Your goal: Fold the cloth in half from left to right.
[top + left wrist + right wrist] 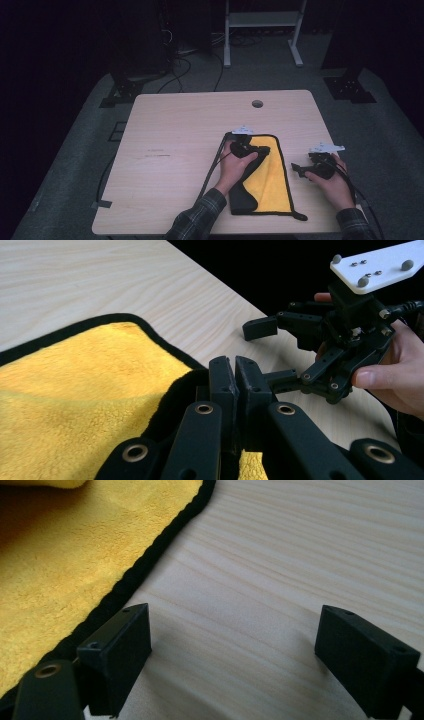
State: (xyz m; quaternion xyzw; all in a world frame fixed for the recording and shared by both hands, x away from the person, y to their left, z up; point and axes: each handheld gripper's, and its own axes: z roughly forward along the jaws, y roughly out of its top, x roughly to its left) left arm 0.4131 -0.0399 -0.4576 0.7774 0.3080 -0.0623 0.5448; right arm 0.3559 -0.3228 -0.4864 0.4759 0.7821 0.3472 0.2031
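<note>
Dark room, pale wood table (170,150), cable hole at far edge. High view: yellow cloth (270,175) with black trim near front edge, folding seemingly underway.

Left gripper view: left gripper (235,371) clamped on cloth's black fold.

Right gripper view: right gripper (235,655) agape, empty, beside cloth's hem; next move probably calls for pinching that hem.

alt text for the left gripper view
The left tool, jaws shut on the black-edged fold of a yellow cloth, over a light wooden table. Beyond it a hand holds the right tool, jaws open.
</note>
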